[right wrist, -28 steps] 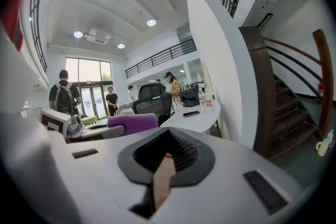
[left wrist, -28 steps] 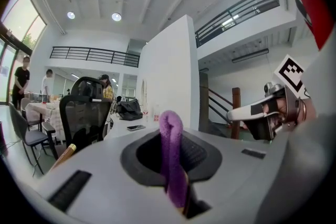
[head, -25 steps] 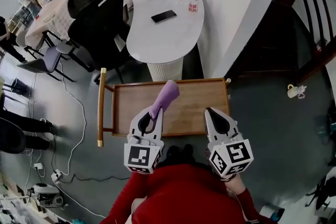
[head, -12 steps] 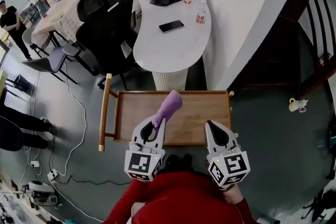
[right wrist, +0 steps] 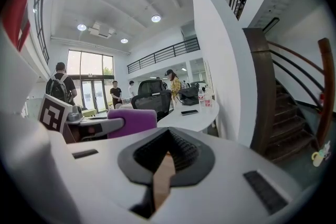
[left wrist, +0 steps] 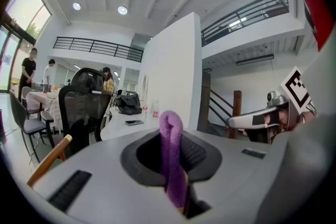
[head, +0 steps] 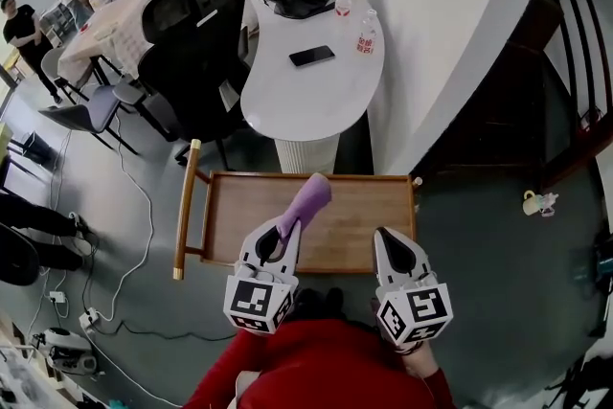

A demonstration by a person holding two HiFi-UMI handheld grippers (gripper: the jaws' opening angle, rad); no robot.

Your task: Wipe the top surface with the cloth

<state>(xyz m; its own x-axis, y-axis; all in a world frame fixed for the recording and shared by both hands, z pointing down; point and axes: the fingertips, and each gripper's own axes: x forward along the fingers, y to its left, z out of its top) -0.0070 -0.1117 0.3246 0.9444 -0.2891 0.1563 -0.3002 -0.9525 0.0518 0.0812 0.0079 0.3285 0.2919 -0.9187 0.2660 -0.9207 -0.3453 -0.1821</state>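
The jaws of the left gripper (head: 284, 223) are clamped on a purple cloth (head: 306, 198), which sticks forward from them above the near-left part of the wooden cart (head: 352, 206) top. The jaws of the right gripper (head: 388, 236) are drawn together to a thin slit with nothing in it, over the cart's near-right edge. A white table (head: 306, 86) stands just beyond the cart.
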